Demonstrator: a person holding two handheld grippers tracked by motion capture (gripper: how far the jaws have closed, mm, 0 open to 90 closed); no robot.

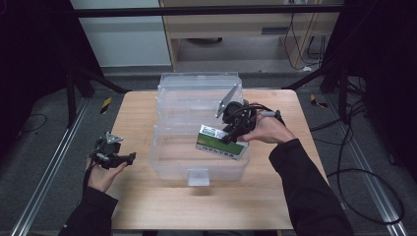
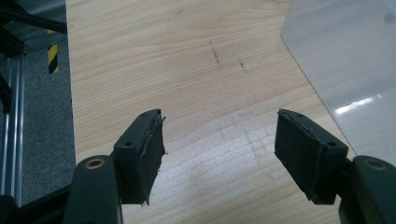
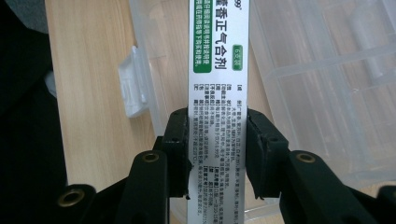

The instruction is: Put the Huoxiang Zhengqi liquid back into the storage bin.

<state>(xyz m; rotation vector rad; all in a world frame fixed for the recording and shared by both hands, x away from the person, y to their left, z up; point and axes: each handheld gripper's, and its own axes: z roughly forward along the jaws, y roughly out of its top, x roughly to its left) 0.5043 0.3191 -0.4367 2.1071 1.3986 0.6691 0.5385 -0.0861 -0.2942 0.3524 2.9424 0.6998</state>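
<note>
R gripper (image 1: 230, 133) clamps a green-white medicine box (image 1: 220, 143) over the near right of the clear plastic bin (image 1: 169, 169). L gripper (image 1: 114, 156), jaws apart w/ nothing between, idles near left. Risk: box corner catches bin's rim & twists in grip.

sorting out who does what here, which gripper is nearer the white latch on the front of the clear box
Right. The right gripper holds a medicine box over the clear box, just behind the latch. The left gripper hovers open over bare table, well off to the latch's left.
</note>
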